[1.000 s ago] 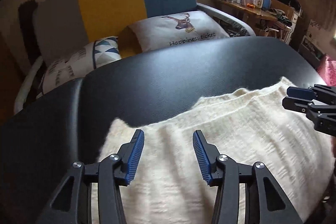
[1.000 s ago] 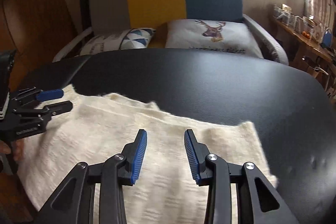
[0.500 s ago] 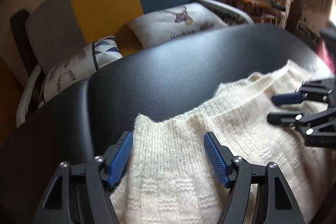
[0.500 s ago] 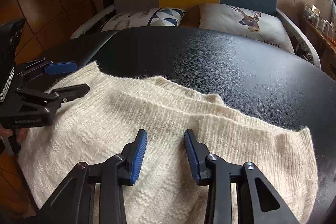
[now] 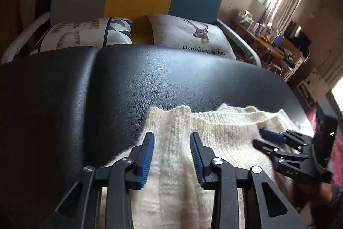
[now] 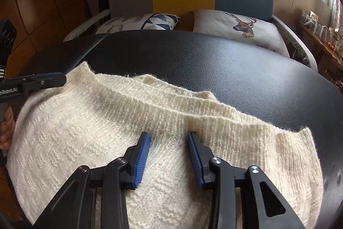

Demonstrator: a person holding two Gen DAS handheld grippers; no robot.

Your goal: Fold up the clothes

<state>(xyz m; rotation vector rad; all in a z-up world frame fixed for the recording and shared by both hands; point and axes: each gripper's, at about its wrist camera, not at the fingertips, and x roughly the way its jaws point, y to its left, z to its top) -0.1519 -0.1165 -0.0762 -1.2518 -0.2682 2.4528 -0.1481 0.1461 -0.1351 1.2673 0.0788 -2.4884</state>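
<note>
Cream knitted sweater (image 6: 107, 132) lies spread on the black padded table (image 6: 246, 78). Left gripper (image 5: 171, 141) hangs over its left ribbed edge, fingers spread wide and empty; right gripper (image 6: 169, 141) hangs over the middle, equally wide and empty.

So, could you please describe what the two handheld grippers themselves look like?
Both are matte black linkage frames with silver pivot screws. The left gripper and the right gripper each carry two slim fingers faced with ribbed blue pads. White lettering marks the left one's side, and a green light glows on the right one's body.
</note>
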